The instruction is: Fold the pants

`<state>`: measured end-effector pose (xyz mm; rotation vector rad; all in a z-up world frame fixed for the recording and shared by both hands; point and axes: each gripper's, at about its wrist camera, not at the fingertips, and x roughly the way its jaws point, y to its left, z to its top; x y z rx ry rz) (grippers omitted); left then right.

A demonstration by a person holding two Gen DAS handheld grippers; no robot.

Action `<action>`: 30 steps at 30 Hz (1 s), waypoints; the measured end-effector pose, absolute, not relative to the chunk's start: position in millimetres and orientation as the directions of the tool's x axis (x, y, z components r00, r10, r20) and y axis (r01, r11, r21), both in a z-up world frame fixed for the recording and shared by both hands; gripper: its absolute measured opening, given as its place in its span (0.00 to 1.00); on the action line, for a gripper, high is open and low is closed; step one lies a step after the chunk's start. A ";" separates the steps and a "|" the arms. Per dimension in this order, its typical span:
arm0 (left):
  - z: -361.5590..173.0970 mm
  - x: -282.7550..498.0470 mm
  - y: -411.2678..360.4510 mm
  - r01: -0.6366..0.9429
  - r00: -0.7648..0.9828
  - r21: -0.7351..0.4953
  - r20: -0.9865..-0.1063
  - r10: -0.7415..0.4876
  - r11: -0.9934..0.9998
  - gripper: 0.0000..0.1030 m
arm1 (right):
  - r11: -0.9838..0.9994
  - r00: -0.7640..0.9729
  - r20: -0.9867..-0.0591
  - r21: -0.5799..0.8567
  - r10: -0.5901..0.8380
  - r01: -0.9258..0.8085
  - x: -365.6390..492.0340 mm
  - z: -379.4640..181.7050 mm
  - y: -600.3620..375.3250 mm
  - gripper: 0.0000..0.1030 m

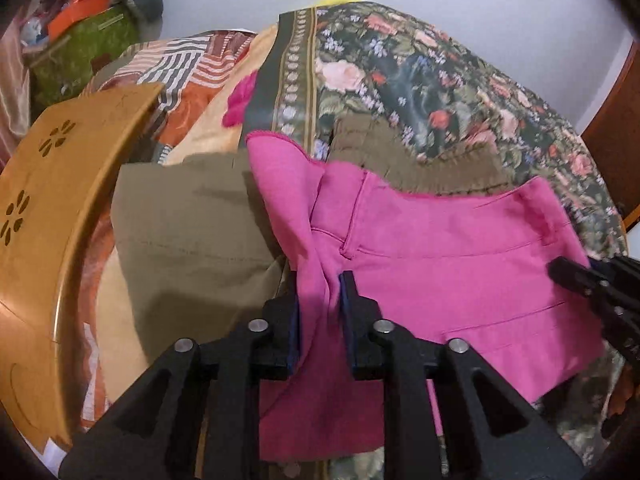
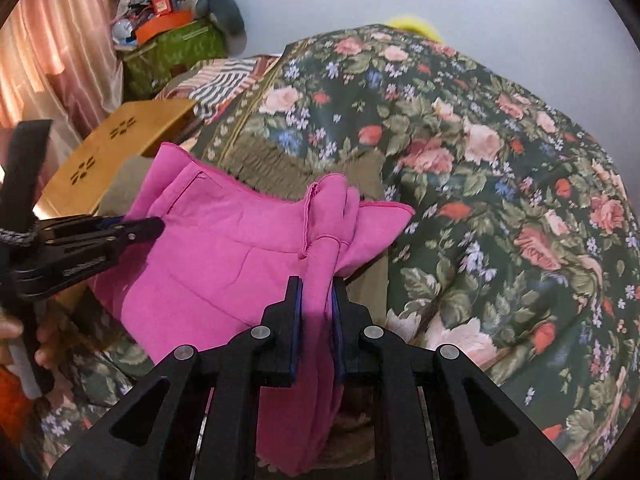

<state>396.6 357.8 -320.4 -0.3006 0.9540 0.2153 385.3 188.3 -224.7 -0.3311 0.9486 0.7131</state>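
Both wrist cams close, angled down, sharing pink pants (image 1: 460, 264) on bed.

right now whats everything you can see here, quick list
pink pants: one, pink, on the bed, gripped at both ends
olive garment: one, olive, under the pants
floral bedspread: one, dark green with roses, covering the bed
wooden lap table: one, tan, left of the pants
green box: one, green, far corner, full of clutter
curtain: one, pink, far left
left gripper: black, shut on pants
right gripper: black, shut on pants
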 end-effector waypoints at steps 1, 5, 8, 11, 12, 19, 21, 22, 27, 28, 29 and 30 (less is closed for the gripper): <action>-321.5 393.9 358.4 -0.318 0.562 -0.149 -0.825 0.059 0.936 0.29 | 0.731 0.384 -0.831 0.040 0.403 -0.682 385.7 -225.8 186.1 0.14; -320.0 377.0 367.9 -0.342 0.555 -0.182 -0.831 0.041 0.922 0.39 | 0.739 0.374 -0.837 0.054 0.401 -0.671 384.6 -225.1 173.1 0.20; -316.4 358.9 372.6 -0.352 0.540 -0.148 -0.839 0.072 0.924 0.39 | 0.748 0.377 -0.841 0.048 0.388 -0.662 382.7 -220.9 164.6 0.25; -313.6 343.6 377.2 -0.365 0.518 -0.105 -0.848 0.108 0.925 0.39 | 0.759 0.387 -0.841 0.042 0.379 -0.650 376.6 -213.0 154.9 0.29; -313.2 339.7 378.6 -0.365 0.511 -0.101 -0.853 0.108 0.926 0.39 | 0.761 0.386 -0.841 0.045 0.378 -0.647 373.5 -210.0 150.7 0.30; -281.9 305.6 376.3 -0.399 0.487 -0.056 -0.859 0.159 0.915 0.38 | 0.766 0.412 -0.818 0.052 0.401 -0.641 343.1 -173.9 124.6 0.31; -259.5 293.3 366.2 -0.381 0.524 -0.062 -0.836 0.161 0.922 0.38 | 0.764 0.433 -0.795 0.059 0.425 -0.642 329.7 -153.8 117.3 0.42; -245.5 286.0 358.9 -0.365 0.549 -0.066 -0.821 0.158 0.929 0.38 | 0.764 0.451 -0.776 0.059 0.440 -0.643 321.8 -141.8 113.4 0.45; -163.4 240.1 311.9 -0.274 0.682 -0.101 -0.722 0.119 0.956 0.39 | 0.749 0.530 -0.676 0.049 0.512 -0.661 279.7 -81.8 97.5 0.46; -146.0 228.6 301.5 -0.254 0.709 -0.109 -0.697 0.109 0.961 0.39 | 0.746 0.543 -0.654 0.049 0.526 -0.664 270.8 -70.2 93.8 0.46; -127.3 215.9 290.7 -0.233 0.740 -0.116 -0.665 0.099 0.966 0.39 | 0.743 0.561 -0.625 0.048 0.543 -0.667 259.8 -56.2 88.6 0.46; -110.8 204.7 280.9 -0.219 0.767 -0.117 -0.634 0.096 0.969 0.39 | 0.741 0.578 -0.593 0.048 0.561 -0.670 247.7 -42.2 83.5 0.46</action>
